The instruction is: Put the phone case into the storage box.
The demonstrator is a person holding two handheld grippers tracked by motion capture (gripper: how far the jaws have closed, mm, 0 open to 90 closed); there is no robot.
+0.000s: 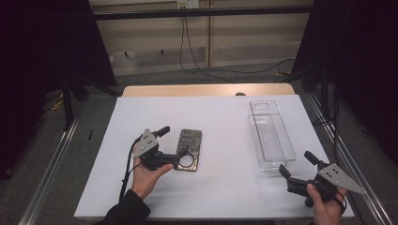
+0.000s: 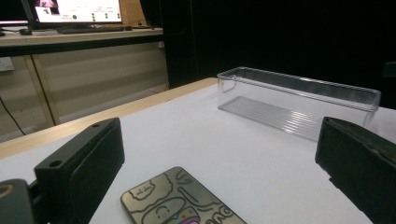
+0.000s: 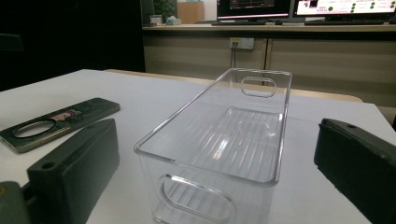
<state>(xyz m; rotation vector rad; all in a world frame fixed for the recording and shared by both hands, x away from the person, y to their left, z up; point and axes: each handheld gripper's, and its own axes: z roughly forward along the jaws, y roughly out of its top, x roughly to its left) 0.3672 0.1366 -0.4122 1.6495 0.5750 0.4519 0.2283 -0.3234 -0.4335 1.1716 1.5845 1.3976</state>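
1. High view: the phone case lies flat on the white desk, left of centre, well apart from the clear bin on the right. The left gripper sits at the case's near left edge, jaws apart. A flat, thin case gives little to bite, so the jaws could skid over it or push it away.
2. Left gripper view: the case lies low between the spread jaws, the bin beyond. Closing too high would miss it.
3. Right gripper view: the right gripper, jaws apart, faces the bin's near end. A nudge could slide the light bin off its spot.
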